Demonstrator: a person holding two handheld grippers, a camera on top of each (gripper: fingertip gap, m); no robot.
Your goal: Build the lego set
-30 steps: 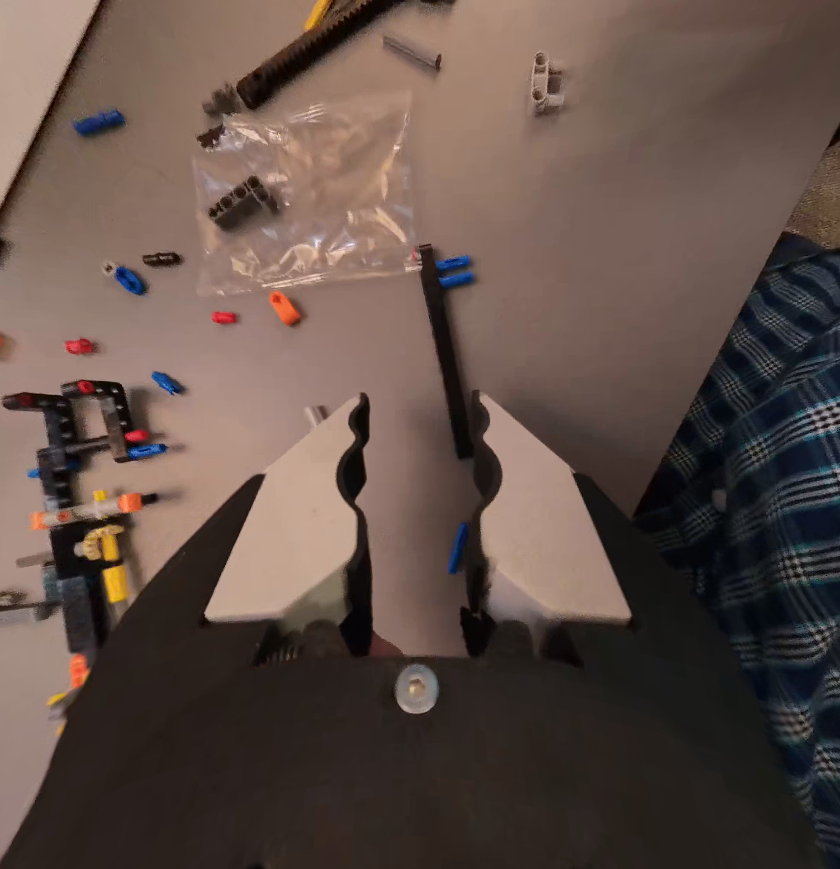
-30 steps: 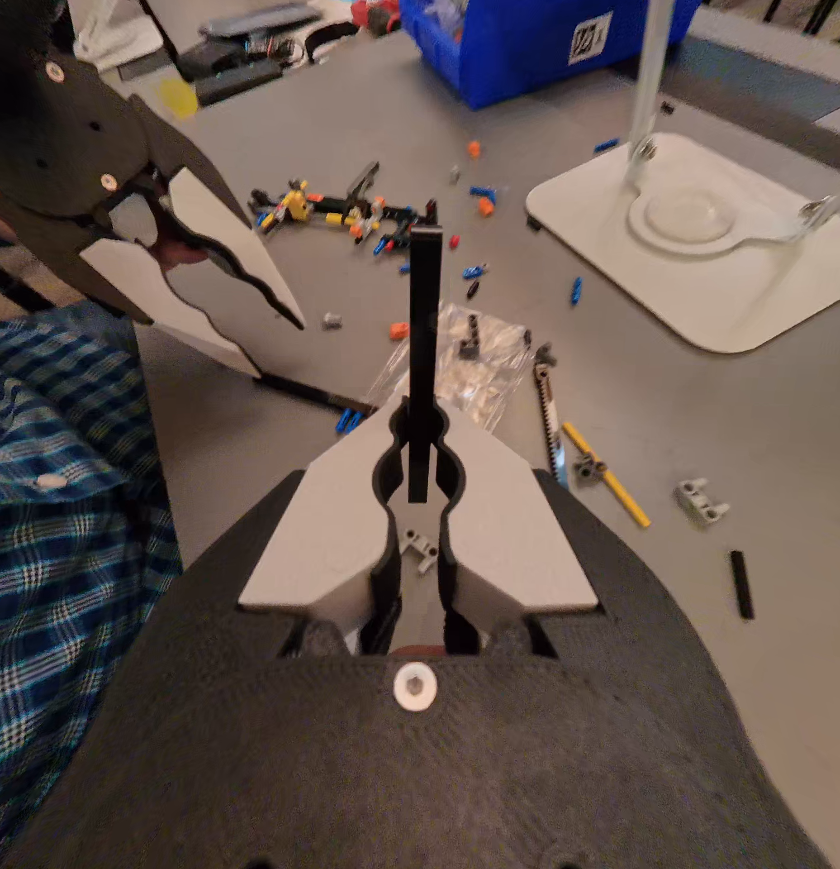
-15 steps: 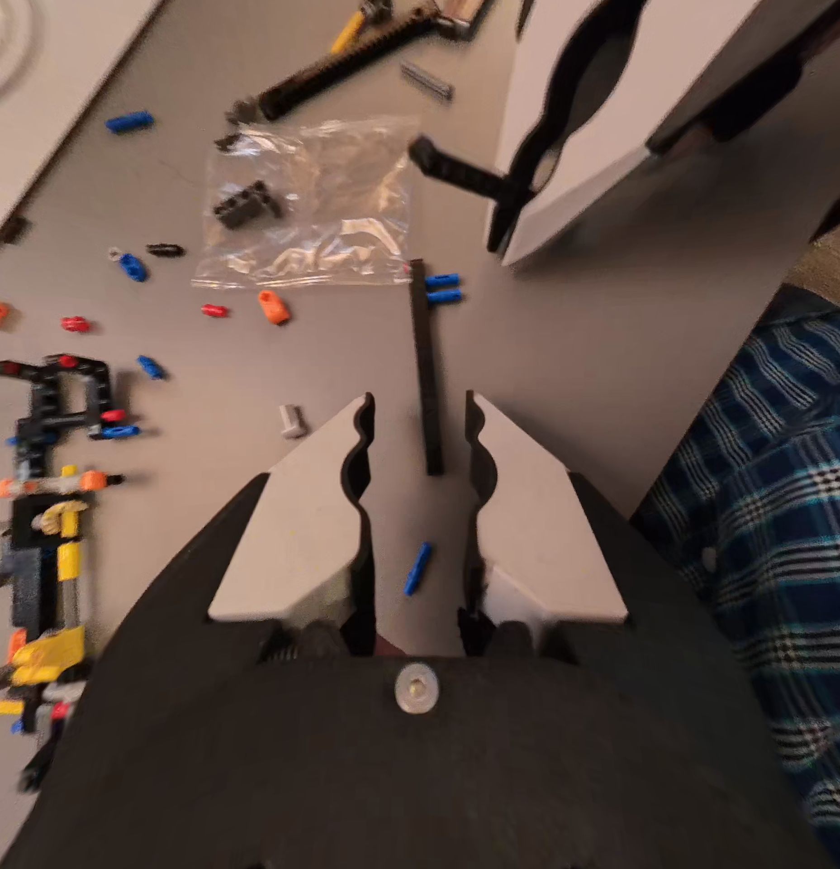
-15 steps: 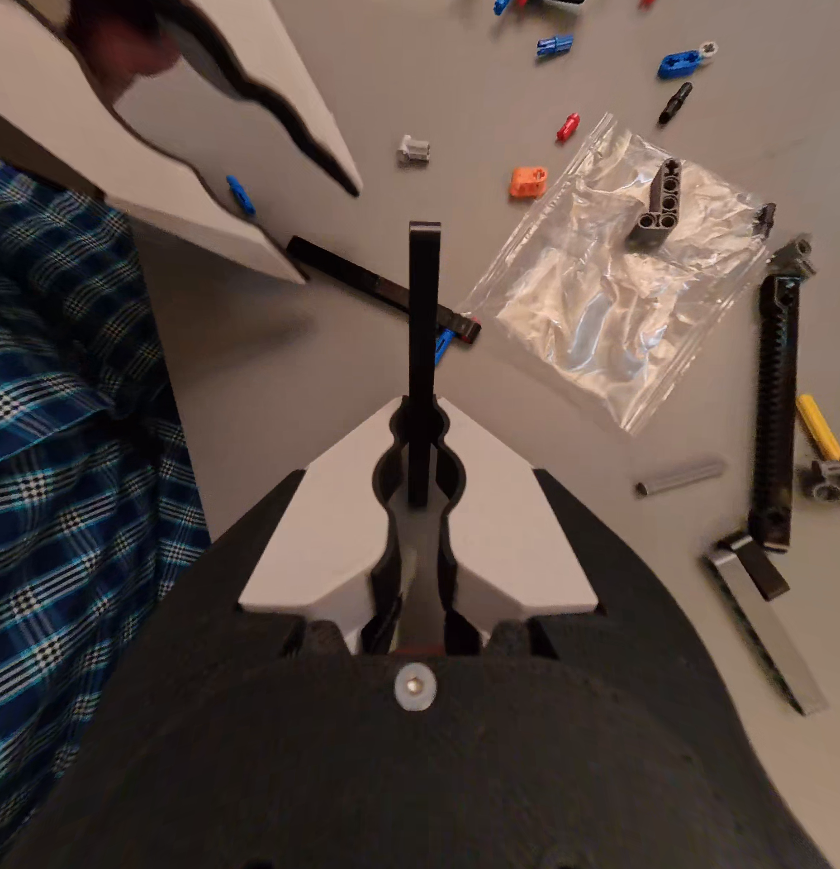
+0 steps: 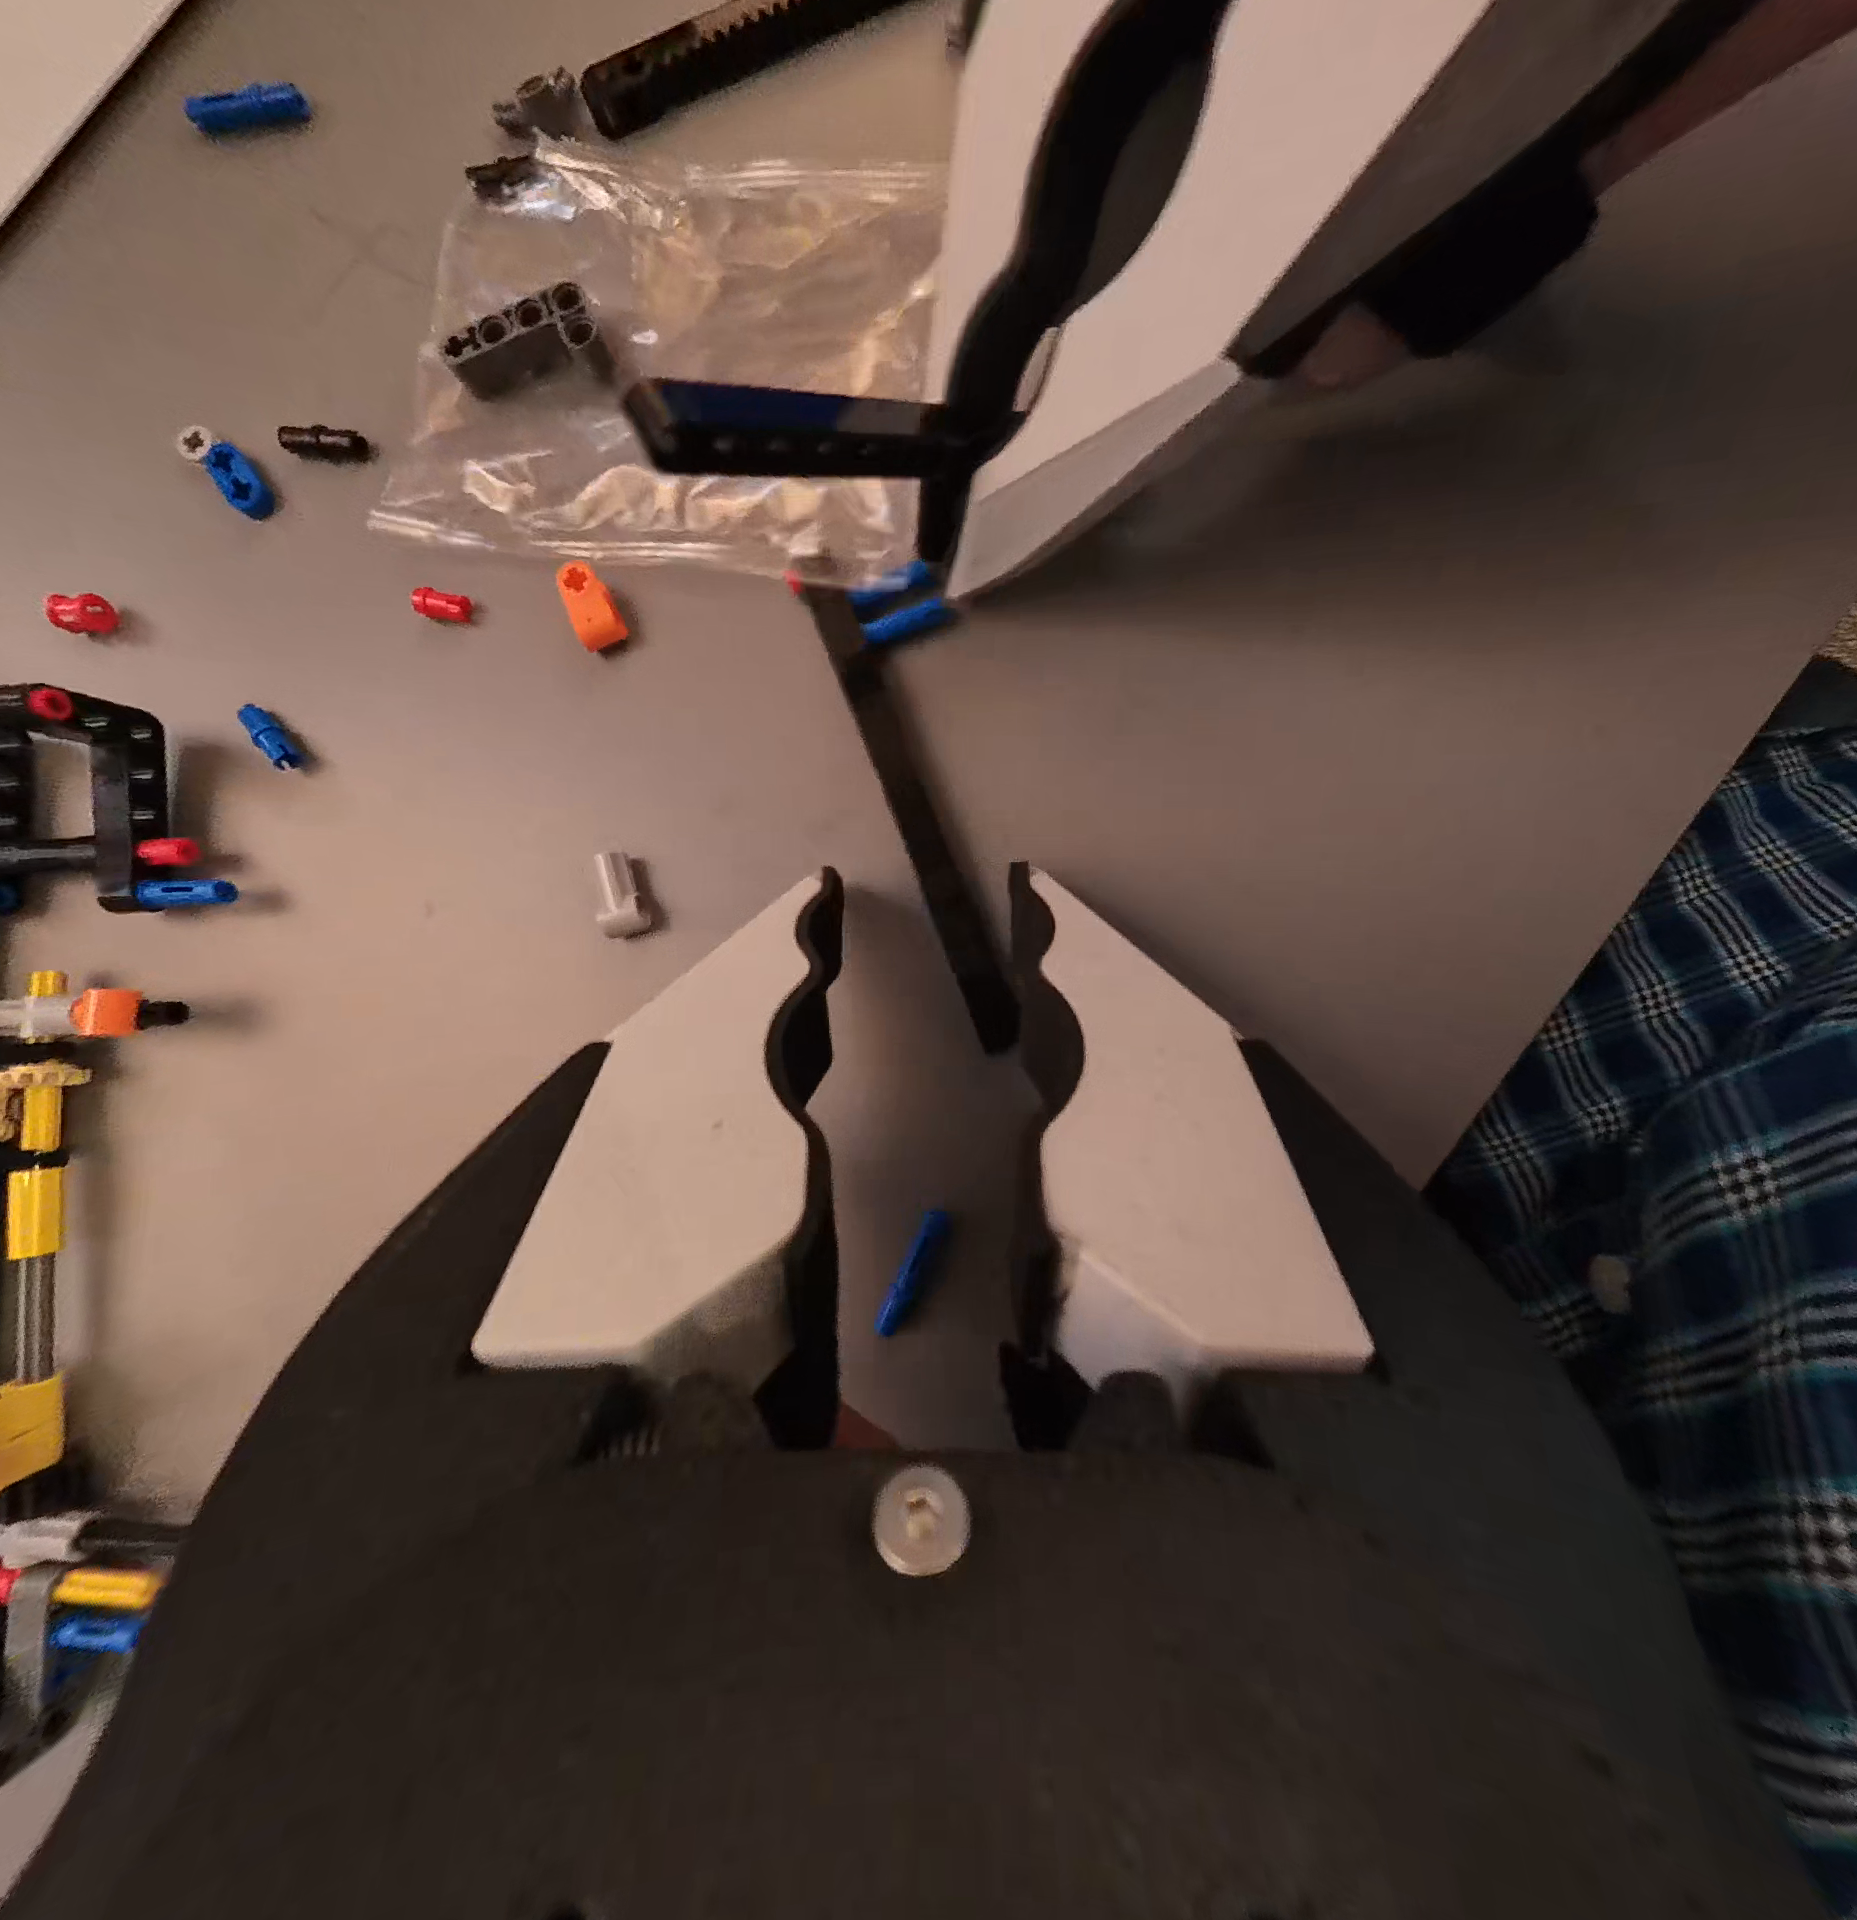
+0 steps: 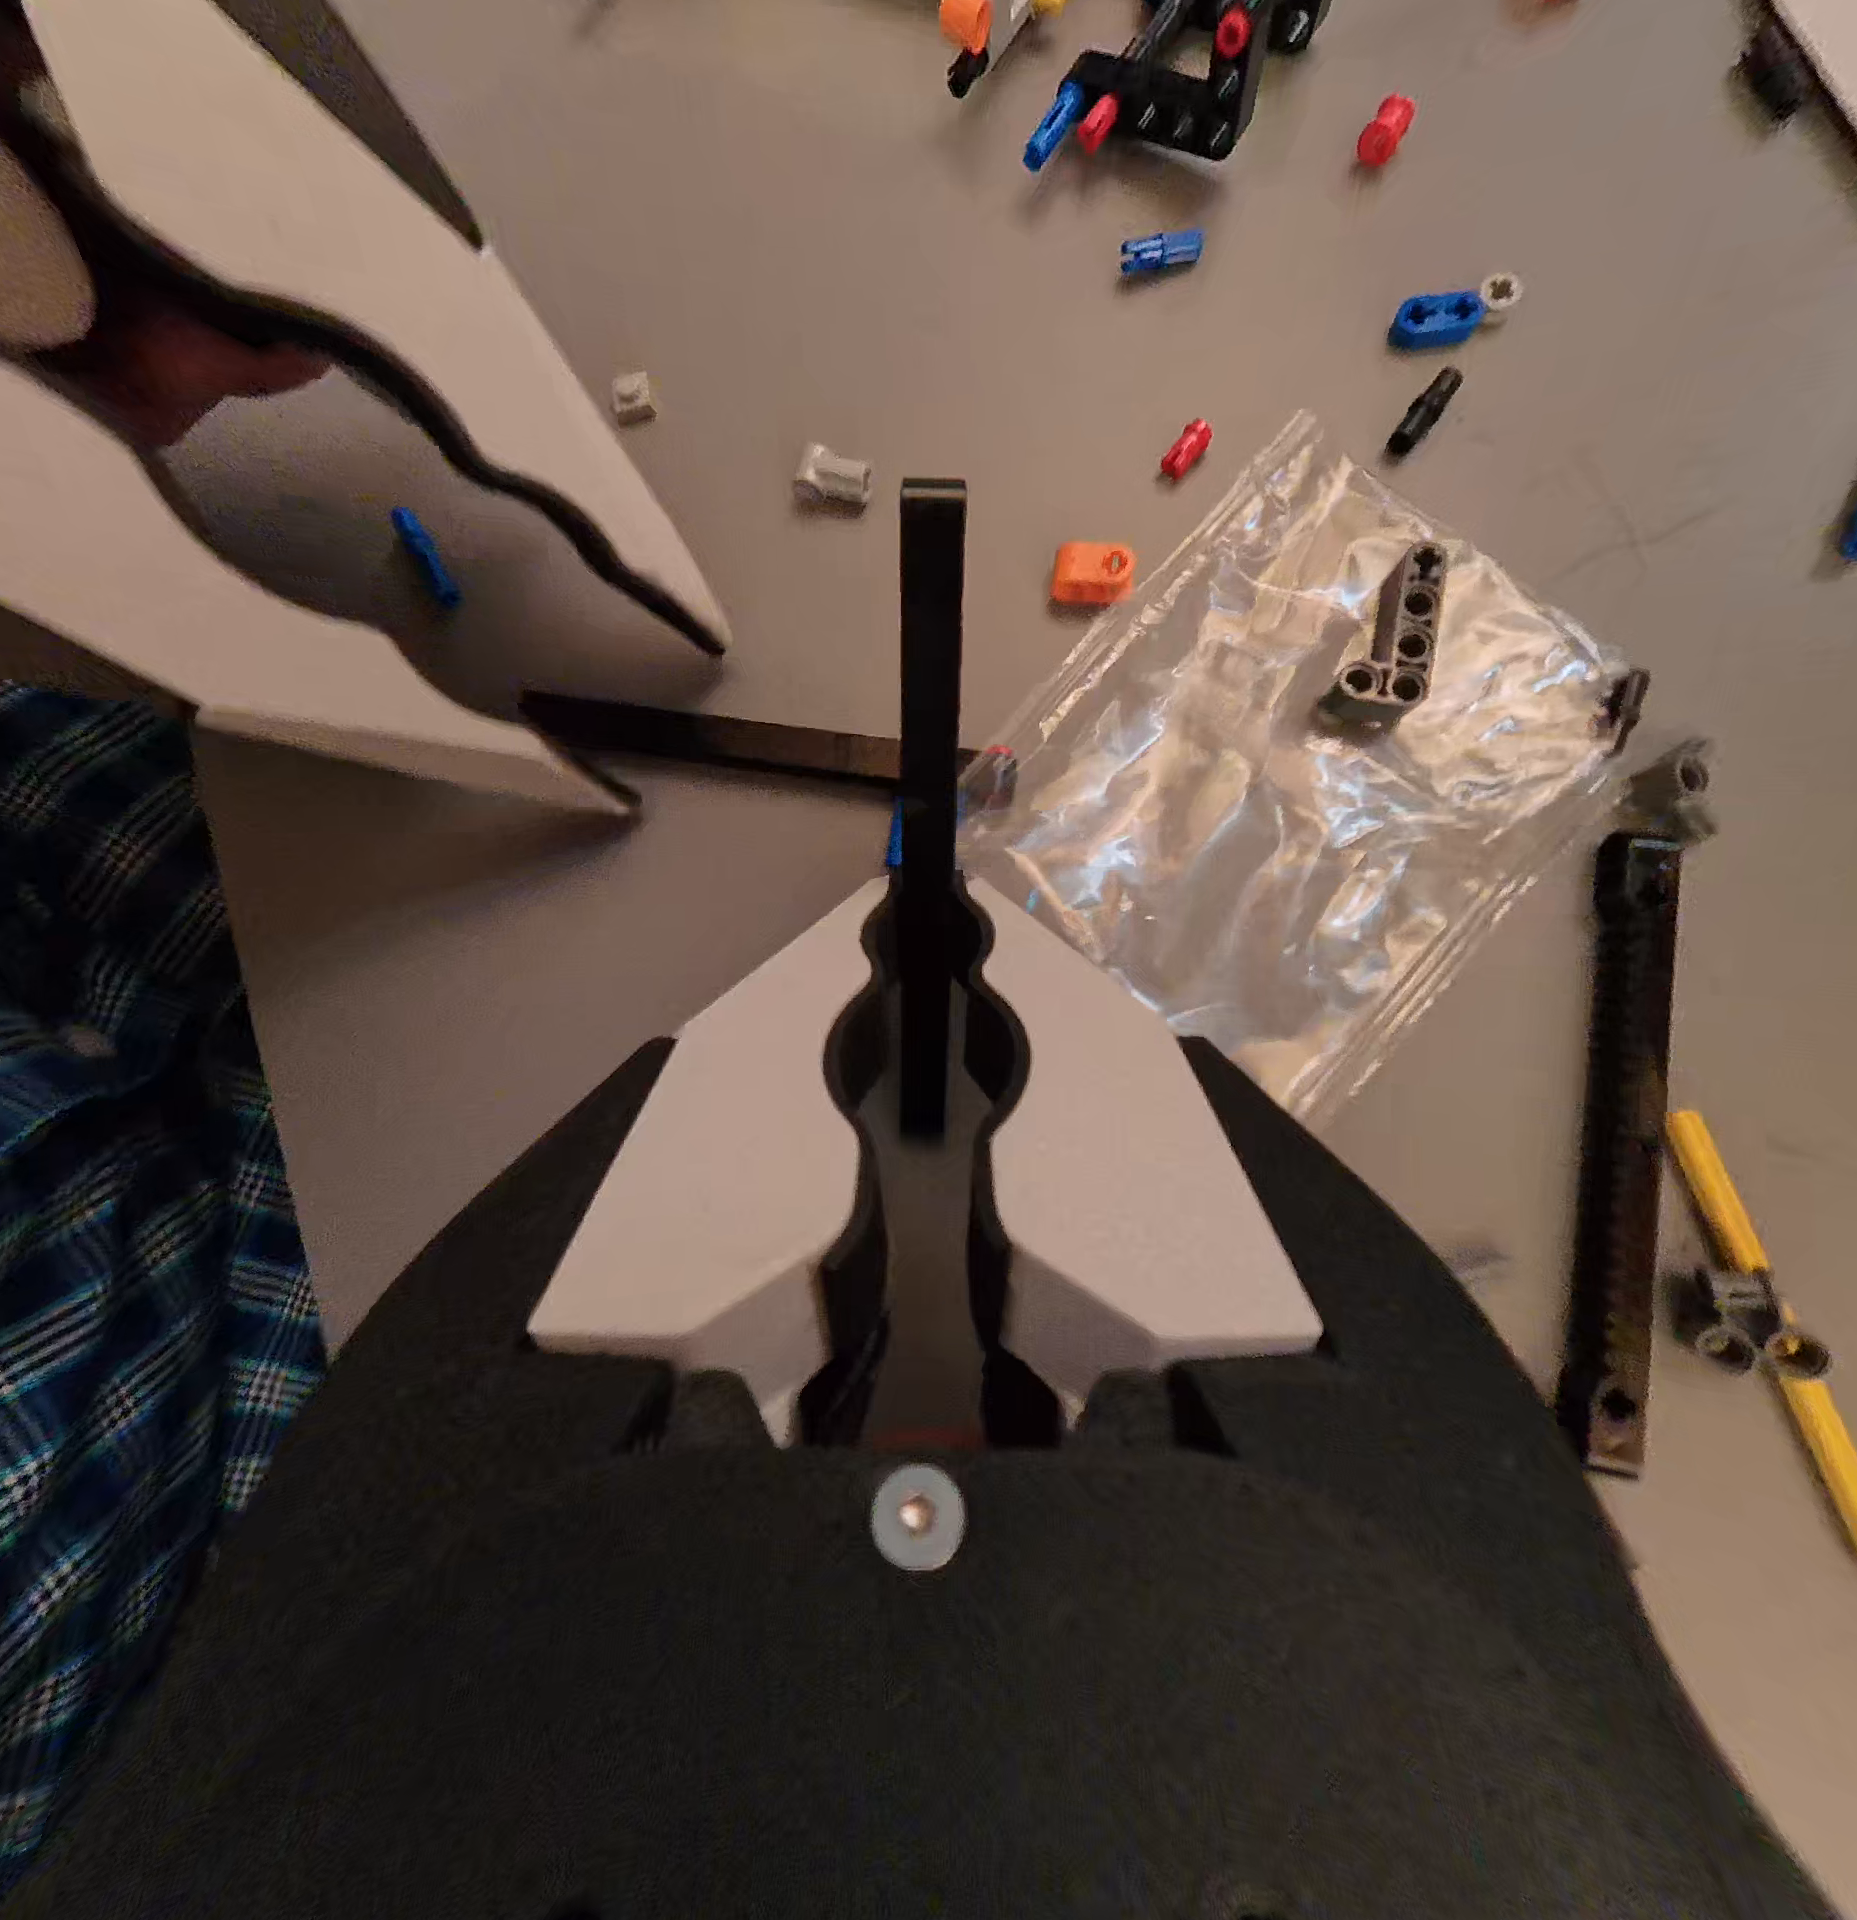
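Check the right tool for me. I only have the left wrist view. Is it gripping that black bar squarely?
Observer: Yes. The right tool is shut on the black bar, which runs straight along the fingers. Its back end sits in the wide hollow between them.
Operator: What lies past the top edge of my frame?
Observer: A yellow rod lies beside the toothed rack, with a grey connector on it.
Operator: Where is the black bar relative to the one on the table?
Observer: In the right wrist view it crosses over the flat bar near the end by the plastic bag. I cannot tell whether they touch.
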